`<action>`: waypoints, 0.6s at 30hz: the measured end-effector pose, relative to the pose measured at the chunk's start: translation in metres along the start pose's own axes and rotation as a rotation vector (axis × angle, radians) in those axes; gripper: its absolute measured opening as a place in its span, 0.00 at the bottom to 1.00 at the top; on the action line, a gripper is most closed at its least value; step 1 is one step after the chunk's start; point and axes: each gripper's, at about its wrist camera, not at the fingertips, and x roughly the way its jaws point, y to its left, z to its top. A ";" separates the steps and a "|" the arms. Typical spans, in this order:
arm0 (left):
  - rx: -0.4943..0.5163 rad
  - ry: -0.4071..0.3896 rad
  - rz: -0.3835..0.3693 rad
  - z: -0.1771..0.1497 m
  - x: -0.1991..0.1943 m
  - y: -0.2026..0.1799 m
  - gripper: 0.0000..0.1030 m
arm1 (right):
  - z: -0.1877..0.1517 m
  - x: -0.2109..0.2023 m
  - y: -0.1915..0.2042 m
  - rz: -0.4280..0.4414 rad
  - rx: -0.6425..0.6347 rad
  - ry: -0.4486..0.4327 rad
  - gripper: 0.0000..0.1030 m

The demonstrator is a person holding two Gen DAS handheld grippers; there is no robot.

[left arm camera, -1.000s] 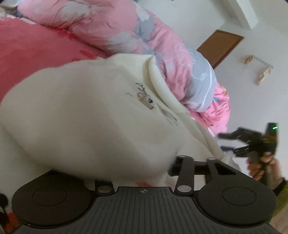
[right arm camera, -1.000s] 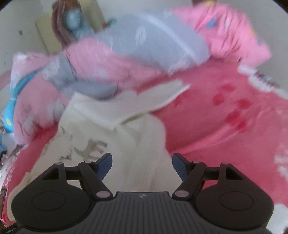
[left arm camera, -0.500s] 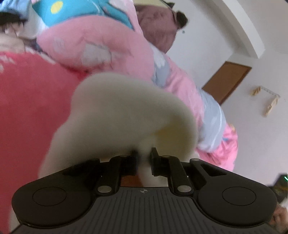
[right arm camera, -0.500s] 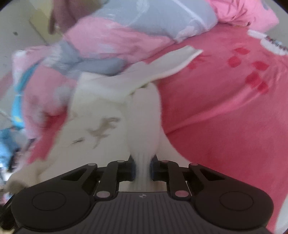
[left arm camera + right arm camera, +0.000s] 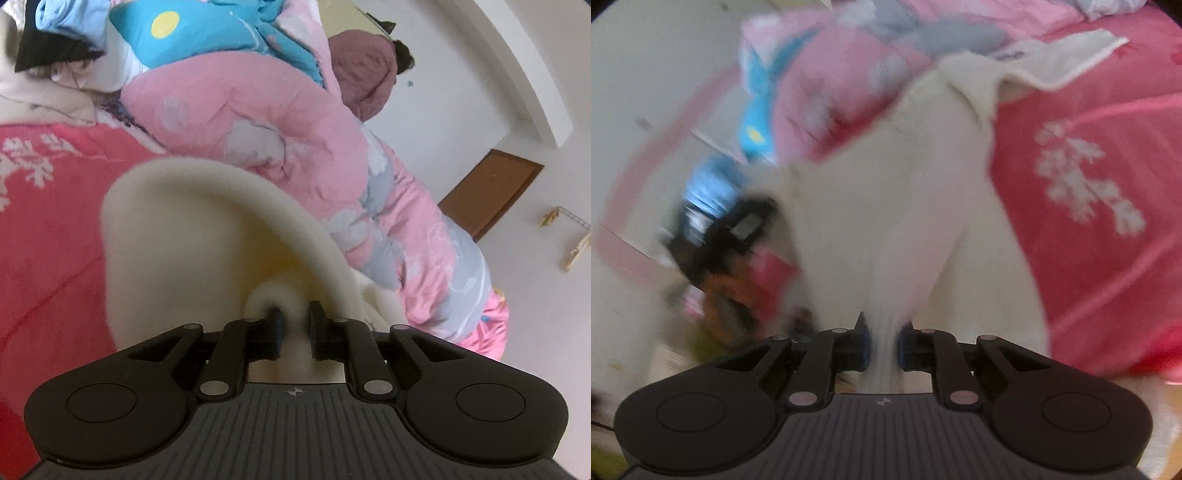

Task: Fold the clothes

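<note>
A cream knitted sweater [image 5: 207,236] bulges up over the red bed sheet [image 5: 48,236] in the left wrist view. My left gripper [image 5: 295,314] is shut on a bunched fold of it. In the right wrist view the same sweater [image 5: 905,206] stretches away from my right gripper [image 5: 882,332], which is shut on a pinched strip of the knit. A flat cream part [image 5: 1052,59] lies spread at the far end. The left gripper [image 5: 716,236] shows as a dark blur at the left, with the person's hand [image 5: 727,295] under it.
A pink, grey and blue duvet [image 5: 258,122] is piled along the far side of the bed. The red sheet with a white leaf print [image 5: 1089,258] lies to the right of the sweater. A brown door [image 5: 491,192] and a white wall stand beyond.
Both grippers went from open to shut on the sweater. The left one raised its fold into a hump. The right one swung fast to the side, dragging the knit taut.
</note>
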 end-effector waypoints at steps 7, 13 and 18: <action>0.046 0.044 -0.078 -0.006 -0.010 0.005 0.24 | 0.026 -0.045 0.013 -0.138 -0.089 -0.096 0.31; 0.103 0.100 -0.206 -0.015 -0.017 -0.003 0.59 | 0.087 -0.059 0.067 -0.194 -0.322 -0.266 0.51; 0.167 0.103 -0.194 -0.013 -0.002 -0.011 0.66 | 0.156 0.025 0.117 -0.129 -0.492 -0.197 0.64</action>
